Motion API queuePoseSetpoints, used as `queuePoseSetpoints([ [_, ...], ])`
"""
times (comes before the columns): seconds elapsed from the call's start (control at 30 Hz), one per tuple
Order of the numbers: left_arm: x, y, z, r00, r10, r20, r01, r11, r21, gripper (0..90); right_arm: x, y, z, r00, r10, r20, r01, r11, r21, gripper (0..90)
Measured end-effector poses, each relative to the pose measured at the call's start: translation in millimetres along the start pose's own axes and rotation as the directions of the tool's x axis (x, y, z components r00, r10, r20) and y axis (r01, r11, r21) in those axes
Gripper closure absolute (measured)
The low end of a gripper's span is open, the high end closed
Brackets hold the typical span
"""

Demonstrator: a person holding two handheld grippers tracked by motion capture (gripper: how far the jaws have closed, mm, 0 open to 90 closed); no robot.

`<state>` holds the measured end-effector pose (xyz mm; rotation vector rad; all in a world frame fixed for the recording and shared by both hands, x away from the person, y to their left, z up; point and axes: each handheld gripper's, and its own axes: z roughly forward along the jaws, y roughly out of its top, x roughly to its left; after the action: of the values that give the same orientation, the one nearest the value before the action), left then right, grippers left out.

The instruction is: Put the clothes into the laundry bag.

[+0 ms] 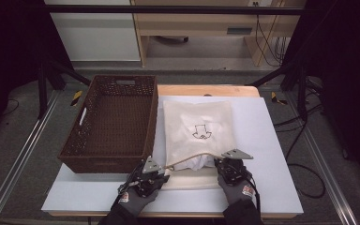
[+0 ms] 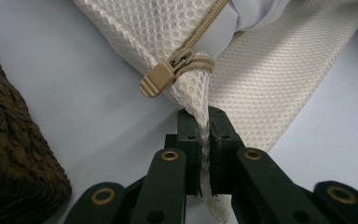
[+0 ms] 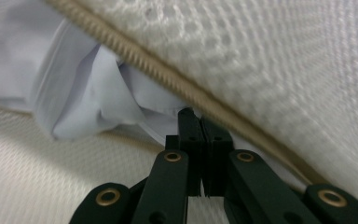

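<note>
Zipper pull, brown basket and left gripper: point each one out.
zipper pull (image 2: pixel 157 79), left gripper view, on its tan tab.
brown basket (image 1: pixel 118 80), high view, on its far rim.
left gripper (image 2: pixel 205 122), left gripper view, between the fingertips pinching the mesh bag (image 2: pixel 270 74).

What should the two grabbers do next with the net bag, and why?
Probably slide the zipper pull along to close the mesh bag. The left gripper pinches the bag's corner right beside the pull, the white cloth sits just inside the open mouth, and the right gripper is shut there.

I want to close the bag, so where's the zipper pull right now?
In the left gripper view the zipper pull sits at the mesh bag's corner, just above the left gripper, which pinches that corner.
</note>
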<state>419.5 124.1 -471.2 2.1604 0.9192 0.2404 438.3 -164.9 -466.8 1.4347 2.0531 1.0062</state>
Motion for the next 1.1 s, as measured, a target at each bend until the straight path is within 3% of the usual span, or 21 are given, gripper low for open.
queuePoseSetpoints([
  [0.1,0.6,-0.4,0.0,1.0,0.004,0.001,-0.005,0.9999,0.012,84.6,5.0,5.5,10.3,0.9988,0.012,0.047,-0.012,1.0,-0.01,88.6],
  [0.27,-0.3,-2.3,0.4,0.9998,0.02,0.0,-0.02,0.9997,0.014,84.6,-5.3,4.0,22.5,0.9884,0.015,0.151,-0.01,0.999,-0.033,88.0],
  [0.33,-0.5,-3.3,0.8,0.9996,0.027,-0.004,-0.027,0.9996,0.007,84.4,-8.7,1.1,21.7,0.992,0.024,0.124,-0.018,0.999,-0.048,84.8],
  [0.5,-2.1,-6.3,2.3,0.9994,0.031,-0.017,-0.031,0.9994,-0.015,83.5,-9.3,-1.9,5.6,0.9994,0.022,0.028,-0.02,0.996,-0.092,64.7],
  [0.7,-2.8,-8.4,4.2,0.9991,0.034,-0.026,-0.034,0.9993,-0.015,83.0,-0.9,-4.7,-21.6,0.9989,-0.041,-0.024,0.037,0.99,-0.138,51.7],
  [0.9,-2.9,-8.5,4.5,0.9993,0.028,-0.023,-0.028,0.9995,-0.016,82.8,12.9,-5.7,-35.4,0.9946,-0.062,-0.084,0.049,0.988,-0.143,50.1],
  [1.1,-3.4,-6.9,2.4,0.9996,0.02,-0.019,-0.021,0.9995,-0.024,82.9,38.0,0.3,-11.2,0.9821,-0.097,-0.161,0.082,0.992,-0.096,53.3],
])
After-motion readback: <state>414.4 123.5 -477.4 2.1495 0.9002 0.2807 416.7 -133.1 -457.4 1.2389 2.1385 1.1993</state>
